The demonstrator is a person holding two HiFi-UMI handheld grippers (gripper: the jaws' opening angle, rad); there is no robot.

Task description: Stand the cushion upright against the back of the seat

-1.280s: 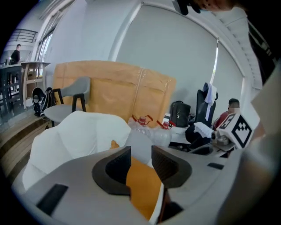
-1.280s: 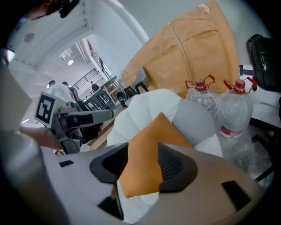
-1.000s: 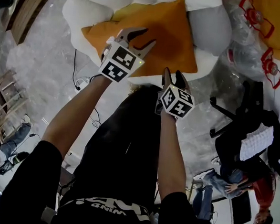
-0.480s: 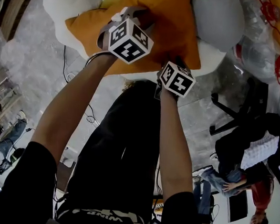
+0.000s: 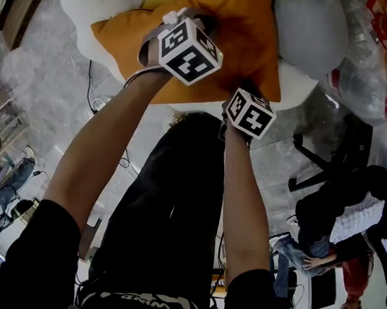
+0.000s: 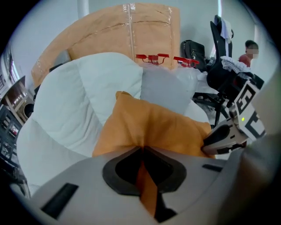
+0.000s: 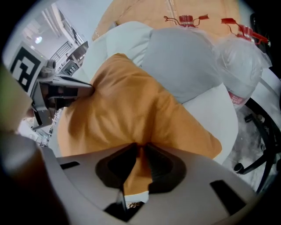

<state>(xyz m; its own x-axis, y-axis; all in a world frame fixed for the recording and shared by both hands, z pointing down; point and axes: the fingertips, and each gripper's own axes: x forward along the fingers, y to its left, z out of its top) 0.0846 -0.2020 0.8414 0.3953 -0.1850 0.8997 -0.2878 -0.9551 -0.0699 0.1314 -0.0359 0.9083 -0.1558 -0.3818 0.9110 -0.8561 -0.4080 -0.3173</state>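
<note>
An orange cushion (image 5: 247,42) lies flat on the white padded seat (image 5: 82,4). My left gripper (image 5: 191,19) points down into the cushion's near left part. In the left gripper view its jaws are closing, and a fold of orange fabric (image 6: 147,184) is pinched between them. My right gripper (image 5: 246,89) is at the cushion's near edge, jaws also closing, with a fold of cushion (image 7: 136,171) squeezed between the pads. Each gripper view shows the other gripper's fingers (image 6: 221,137) (image 7: 72,90) on the cushion (image 6: 153,127) (image 7: 127,105). A grey cushion (image 7: 184,66) leans against the seat back.
A plastic-wrapped object with red handles (image 5: 372,57) stands right of the seat. A black office chair (image 5: 325,160) and a seated person (image 5: 345,260) are at the lower right. Cables (image 5: 108,105) run over the grey floor at left, beside wooden frames (image 5: 0,137).
Both grippers have come down from above the cushion onto it. Their jaws, wide open a second ago, have closed on folds of its fabric.
</note>
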